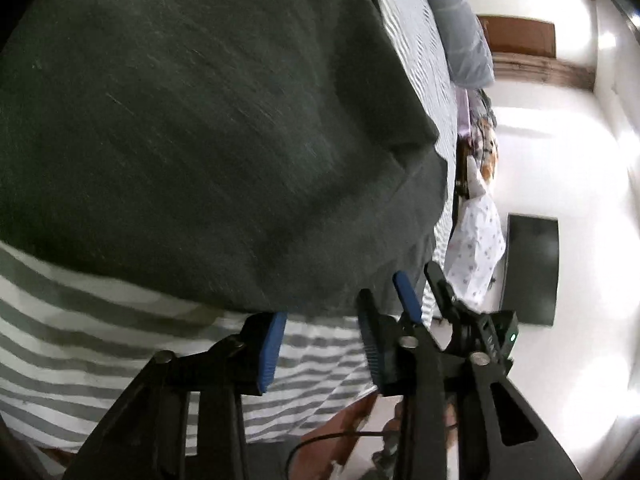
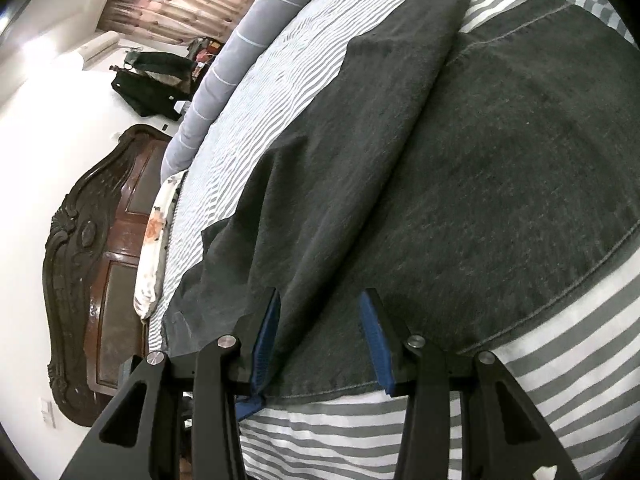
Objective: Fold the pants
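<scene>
On the striped bed the dark pants lie with one fold seemingly made; more folding remains. Left gripper and right gripper both gape, empty, at the pants' near hem.

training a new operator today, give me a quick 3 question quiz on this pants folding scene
1. True or false: the left gripper is clamped on the dark pants.
2. What do the pants lie on? A) wooden floor B) striped bed sheet C) plain white table
3. Fill in: in the right wrist view, the right gripper has its jaws spread over the stitched ____ of the pants.

Key
1. False; its jaws are open at the fabric's edge, gripping nothing.
2. B
3. hem
</scene>
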`<state>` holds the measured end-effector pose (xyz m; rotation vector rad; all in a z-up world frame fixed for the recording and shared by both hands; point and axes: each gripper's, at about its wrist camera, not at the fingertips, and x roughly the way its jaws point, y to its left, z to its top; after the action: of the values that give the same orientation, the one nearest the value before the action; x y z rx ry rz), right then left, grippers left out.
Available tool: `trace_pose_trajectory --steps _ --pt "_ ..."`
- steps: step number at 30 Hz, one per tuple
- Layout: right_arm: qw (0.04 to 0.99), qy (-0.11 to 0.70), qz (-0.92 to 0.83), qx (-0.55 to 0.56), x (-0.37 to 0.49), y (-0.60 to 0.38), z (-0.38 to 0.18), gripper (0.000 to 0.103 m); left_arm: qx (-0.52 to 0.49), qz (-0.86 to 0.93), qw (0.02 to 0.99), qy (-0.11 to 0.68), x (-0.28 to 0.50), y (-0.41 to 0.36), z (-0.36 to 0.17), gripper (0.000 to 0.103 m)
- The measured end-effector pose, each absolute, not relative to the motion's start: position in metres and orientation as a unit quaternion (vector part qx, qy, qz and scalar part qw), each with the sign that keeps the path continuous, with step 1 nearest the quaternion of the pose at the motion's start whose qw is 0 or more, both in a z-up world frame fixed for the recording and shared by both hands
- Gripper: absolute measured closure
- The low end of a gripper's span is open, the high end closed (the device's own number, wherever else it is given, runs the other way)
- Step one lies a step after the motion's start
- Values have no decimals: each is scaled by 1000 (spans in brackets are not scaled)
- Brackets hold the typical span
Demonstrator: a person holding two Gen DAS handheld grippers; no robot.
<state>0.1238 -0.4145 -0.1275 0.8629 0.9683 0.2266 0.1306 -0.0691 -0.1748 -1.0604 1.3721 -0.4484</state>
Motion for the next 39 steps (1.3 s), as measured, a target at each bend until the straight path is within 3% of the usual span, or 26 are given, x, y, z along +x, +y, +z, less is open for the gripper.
trace_pose_trajectory --steps 4,6,9,15,24,32,39 --pt "796 453 95 390 136 -422 -131 62 -436 -190 657 584 140 -70 -168 79" --pt "798 450 83 391 147 -431 -133 62 -417 -195 676 576 143 -74 -164 90" --pt "793 434 69 422 168 -455 -138 62 -374 -203 711 560 142 -80 -155 93" --pt "752 384 89 528 204 -497 -158 62 -340 -234 750 517 137 -81 -131 97" --pt "681 313 179 637 208 -504 -172 48 -344 -238 779 467 141 -57 -107 97" --pt "749 231 135 607 216 -564 -103 47 -290 -231 780 504 141 -79 -124 97" --pt "782 305 104 533 231 -553 -95 44 -293 -227 774 513 139 -79 -130 97"
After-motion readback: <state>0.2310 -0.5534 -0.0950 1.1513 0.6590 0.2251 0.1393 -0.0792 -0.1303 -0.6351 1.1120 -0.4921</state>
